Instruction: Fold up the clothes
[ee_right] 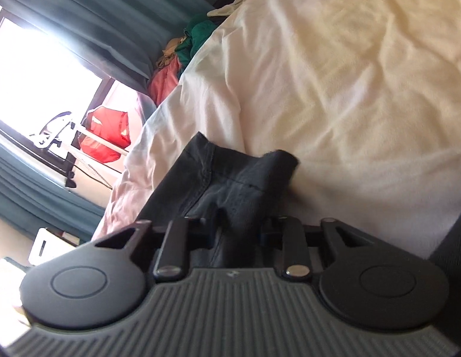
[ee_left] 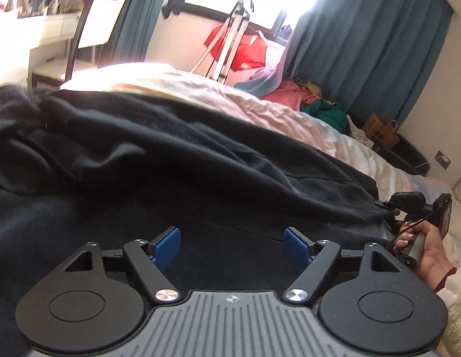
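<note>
Under the left tongs (ee_left: 231,245) lies the black garment (ee_left: 171,160), spread in folds across the bed (ee_left: 289,113); their blue pads (ee_left: 168,247) stand wide apart above the cloth, nothing between them. Off to their right, the right tongs (ee_right: 239,226) have pinched narrow on a bunched corner of that garment (ee_right: 230,175), which rises ahead of them over the pale sheet (ee_right: 349,89).

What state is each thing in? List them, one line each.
Left gripper: open, over the cloth.
Right gripper: shut on the black garment's corner.
Black garment: spread, rumpled, unfolded.
Bed sheet: wrinkled.
Clothes pile: heaped, unfolded.
Curtains: drawn apart.
</note>
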Motion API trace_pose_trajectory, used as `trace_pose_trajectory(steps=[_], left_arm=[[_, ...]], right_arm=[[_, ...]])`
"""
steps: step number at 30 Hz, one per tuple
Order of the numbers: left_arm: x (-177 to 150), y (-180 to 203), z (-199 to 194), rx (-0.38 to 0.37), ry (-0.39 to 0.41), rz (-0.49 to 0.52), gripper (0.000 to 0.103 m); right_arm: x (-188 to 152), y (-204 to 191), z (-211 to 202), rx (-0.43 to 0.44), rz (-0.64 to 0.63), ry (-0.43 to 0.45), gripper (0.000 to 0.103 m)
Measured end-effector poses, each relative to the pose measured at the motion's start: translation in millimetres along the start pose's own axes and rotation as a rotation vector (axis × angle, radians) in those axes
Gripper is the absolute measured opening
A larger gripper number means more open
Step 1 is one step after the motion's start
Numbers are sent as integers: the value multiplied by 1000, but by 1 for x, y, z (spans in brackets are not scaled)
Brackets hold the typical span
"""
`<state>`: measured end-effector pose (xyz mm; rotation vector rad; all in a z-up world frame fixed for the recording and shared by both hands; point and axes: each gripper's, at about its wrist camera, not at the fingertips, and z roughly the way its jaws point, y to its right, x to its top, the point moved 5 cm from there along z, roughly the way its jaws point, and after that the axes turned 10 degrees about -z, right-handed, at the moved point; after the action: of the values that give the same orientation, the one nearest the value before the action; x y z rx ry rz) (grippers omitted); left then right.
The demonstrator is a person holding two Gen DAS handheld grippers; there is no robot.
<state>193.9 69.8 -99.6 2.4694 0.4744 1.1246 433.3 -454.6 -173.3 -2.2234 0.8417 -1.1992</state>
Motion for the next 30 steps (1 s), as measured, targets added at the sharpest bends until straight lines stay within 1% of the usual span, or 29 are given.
trace_pose_trajectory(steps=[1, 3, 4, 6, 9, 13, 15, 18, 19, 21, 24, 26, 28, 30], left_arm=[[1, -6, 7, 4, -29, -47, 79], [3, -14, 14, 1, -54, -118, 79], [4, -16, 15, 0, -57, -129, 79], [4, -15, 12, 6, -44, -120, 79], [2, -9, 4, 0, -19, -89, 79], [-3, -2, -4, -22, -9, -63, 79], [-7, 0, -6, -32, -9, -51, 79], [-11, 7, -7, -43, -24, -32, 79], [-13, 9, -7, -47, -27, -28, 79], [-15, 11, -9, -56, -32, -23, 79], [-17, 15, -11, -68, -37, -22, 79], [-19, 17, -13, -71, -38, -17, 79], [-20, 19, -15, -68, -38, -11, 79], [-20, 20, -16, -70, -40, -9, 80]], right_arm=[[2, -1, 2, -12, -6, 14, 13], [7, -4, 5, -33, -17, 41, 11], [10, -5, 3, -32, -18, 52, 10], [22, -11, -5, -20, -33, 95, 9], [47, -20, -17, 19, -28, 141, 9], [91, -30, -34, 6, -73, 176, 9], [109, -26, -42, -12, -58, 187, 9], [131, -12, -59, -21, -49, 230, 9], [133, -6, -68, -15, -60, 258, 9], [130, 10, -81, -2, -90, 281, 9], [107, 41, -87, -50, -138, 247, 9], [86, 69, -82, -112, -76, 173, 9], [71, 89, -76, -153, -16, 115, 9], [67, 95, -73, -164, 50, 95, 9]])
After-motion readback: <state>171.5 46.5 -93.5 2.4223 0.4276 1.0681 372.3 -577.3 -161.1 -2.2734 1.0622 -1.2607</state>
